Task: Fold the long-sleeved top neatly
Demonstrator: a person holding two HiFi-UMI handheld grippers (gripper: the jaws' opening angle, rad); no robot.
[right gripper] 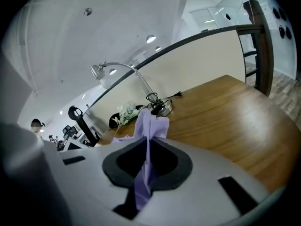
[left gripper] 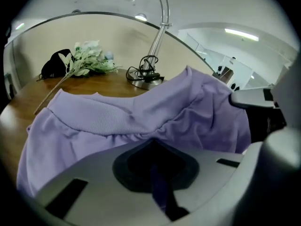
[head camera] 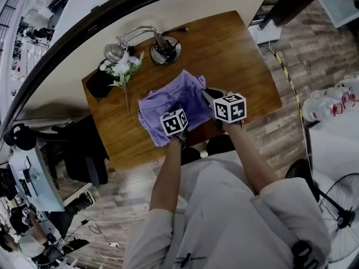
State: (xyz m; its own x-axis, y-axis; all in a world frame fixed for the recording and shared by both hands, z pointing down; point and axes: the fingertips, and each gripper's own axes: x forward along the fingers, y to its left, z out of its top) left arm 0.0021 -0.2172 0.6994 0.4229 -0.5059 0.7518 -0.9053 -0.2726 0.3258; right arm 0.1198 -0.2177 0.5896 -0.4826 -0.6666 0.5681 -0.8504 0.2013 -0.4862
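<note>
On your wooden table (head camera: 235,55) the purple top (head camera: 168,102) lies bunched by the near edge, your left gripper (left gripper: 157,171) clamped shut on its near fold, your right gripper (right gripper: 146,166) pinching a lifted strip, with the lamp (head camera: 160,46) and flowers (head camera: 124,66) at the far side.

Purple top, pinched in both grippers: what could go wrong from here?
The right gripper pinches only a narrow bunched strip of the purple top; it may slip out. The flower sprig and lamp base sit close behind, so swung fabric could catch them.
</note>
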